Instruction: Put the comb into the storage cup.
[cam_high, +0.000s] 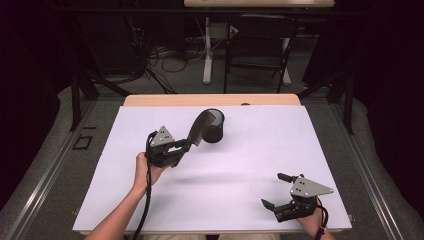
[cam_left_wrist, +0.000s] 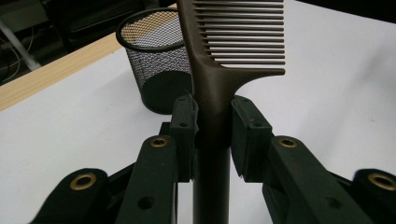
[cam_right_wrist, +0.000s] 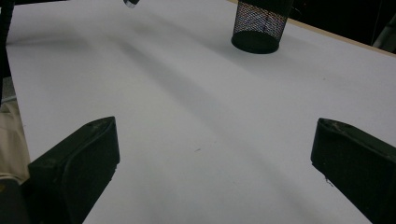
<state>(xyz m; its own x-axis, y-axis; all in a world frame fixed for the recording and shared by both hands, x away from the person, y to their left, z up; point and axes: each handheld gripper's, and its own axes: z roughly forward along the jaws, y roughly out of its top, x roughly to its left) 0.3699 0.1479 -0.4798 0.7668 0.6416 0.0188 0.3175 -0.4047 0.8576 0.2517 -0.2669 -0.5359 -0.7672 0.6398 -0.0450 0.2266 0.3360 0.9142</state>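
Observation:
My left gripper is shut on the handle of a dark brown comb, held above the white table. In the left gripper view the comb stands between the two pads, teeth pointing right. A black mesh cup stands upright just beyond the comb's head, and in the left gripper view the cup sits to the left behind the comb. My right gripper rests open near the front right of the table, nothing between its jaws. From the right gripper view the mesh cup is far off at the top.
The white sheet covers the table, with a wooden edge along the far side. Beyond the table stand a chair and a desk leg with cables on the floor.

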